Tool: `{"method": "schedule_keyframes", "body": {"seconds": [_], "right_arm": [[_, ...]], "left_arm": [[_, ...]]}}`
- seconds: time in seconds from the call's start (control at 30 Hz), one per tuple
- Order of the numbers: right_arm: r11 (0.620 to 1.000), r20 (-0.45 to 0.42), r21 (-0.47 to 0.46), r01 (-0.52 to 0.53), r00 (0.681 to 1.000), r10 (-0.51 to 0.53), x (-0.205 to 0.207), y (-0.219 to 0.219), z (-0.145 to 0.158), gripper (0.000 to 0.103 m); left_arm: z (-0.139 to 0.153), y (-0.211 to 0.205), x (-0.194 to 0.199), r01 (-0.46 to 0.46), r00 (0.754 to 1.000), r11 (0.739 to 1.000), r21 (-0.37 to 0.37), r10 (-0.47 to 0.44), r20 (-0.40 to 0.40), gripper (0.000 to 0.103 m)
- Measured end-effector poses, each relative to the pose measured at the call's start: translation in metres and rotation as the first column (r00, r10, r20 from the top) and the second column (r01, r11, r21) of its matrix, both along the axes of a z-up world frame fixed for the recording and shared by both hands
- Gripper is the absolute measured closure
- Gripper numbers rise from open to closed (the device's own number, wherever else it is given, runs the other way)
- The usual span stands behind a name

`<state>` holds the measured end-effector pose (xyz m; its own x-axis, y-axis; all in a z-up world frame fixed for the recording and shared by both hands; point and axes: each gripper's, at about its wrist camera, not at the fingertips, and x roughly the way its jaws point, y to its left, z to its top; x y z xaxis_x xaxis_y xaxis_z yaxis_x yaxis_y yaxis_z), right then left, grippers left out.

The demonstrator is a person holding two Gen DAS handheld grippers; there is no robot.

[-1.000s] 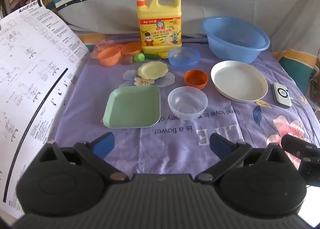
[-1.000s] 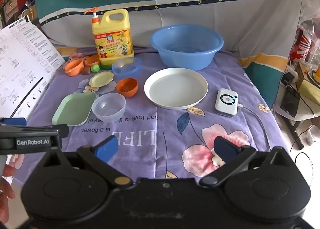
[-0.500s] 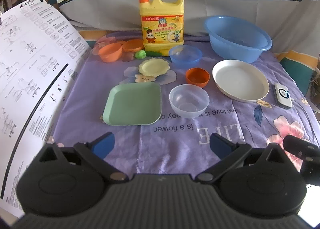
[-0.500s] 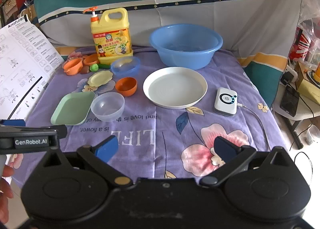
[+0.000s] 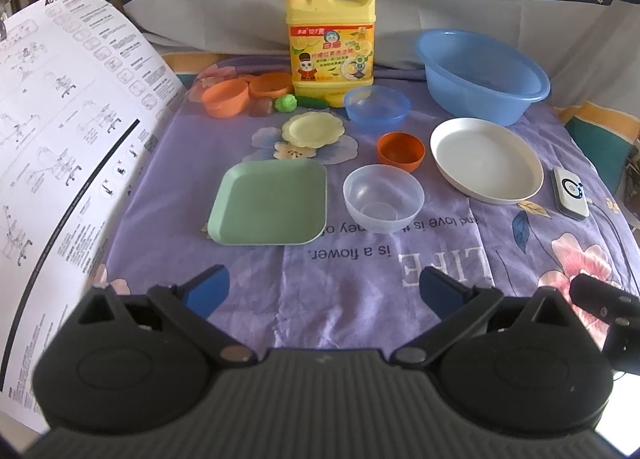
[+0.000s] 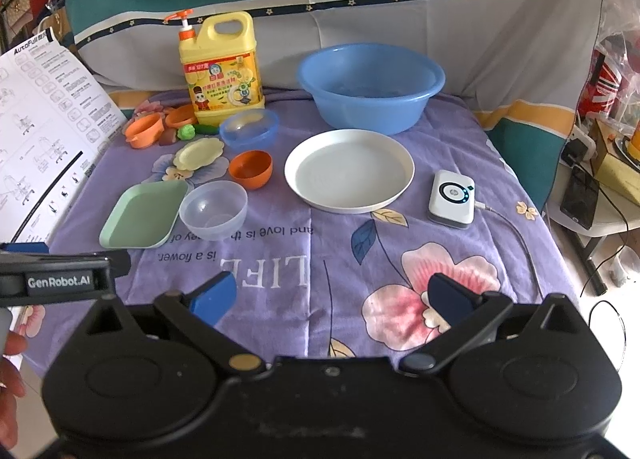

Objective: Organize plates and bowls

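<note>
On the purple cloth lie a green square plate [image 5: 269, 207], a clear bowl [image 5: 383, 198], a small orange bowl [image 5: 401, 151], a yellow flower-shaped plate [image 5: 313, 129], a blue bowl [image 5: 376, 107] and a large white plate [image 5: 486, 159]. The right wrist view shows the same ones: green plate [image 6: 145, 214], clear bowl [image 6: 213, 209], orange bowl [image 6: 251, 169], white plate [image 6: 349, 175]. My left gripper [image 5: 325, 291] is open and empty, near the front edge before the green plate. My right gripper [image 6: 333, 295] is open and empty, over the cloth's front.
A yellow detergent jug [image 5: 330, 39] and a big blue basin [image 5: 482, 75] stand at the back. Two orange cups [image 5: 225, 97] and green toys sit at the back left. A white power bank [image 6: 452, 197] with a cable lies right. A printed sheet [image 5: 60, 147] leans at left.
Both grippers have edged slightly forward toward the dishes; the dishes have not moved. Both jaws stay open.
</note>
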<state>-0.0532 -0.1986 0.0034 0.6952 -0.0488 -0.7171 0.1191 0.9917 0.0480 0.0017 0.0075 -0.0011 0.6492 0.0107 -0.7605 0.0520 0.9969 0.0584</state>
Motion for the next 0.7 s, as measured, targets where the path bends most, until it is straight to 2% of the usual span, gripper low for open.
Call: {"method": "schedule_keyframes", "body": {"seconds": [0.7], "right_arm": [[1.0, -0.018, -0.002, 0.005, 1.0, -0.005, 0.0028, -0.0001, -0.0039, 0.0]], "left_arm": [[-0.008, 0.0059, 0.0015, -0.02, 1.0, 1.0, 0.0, 0.02, -0.008, 0.0]]}}
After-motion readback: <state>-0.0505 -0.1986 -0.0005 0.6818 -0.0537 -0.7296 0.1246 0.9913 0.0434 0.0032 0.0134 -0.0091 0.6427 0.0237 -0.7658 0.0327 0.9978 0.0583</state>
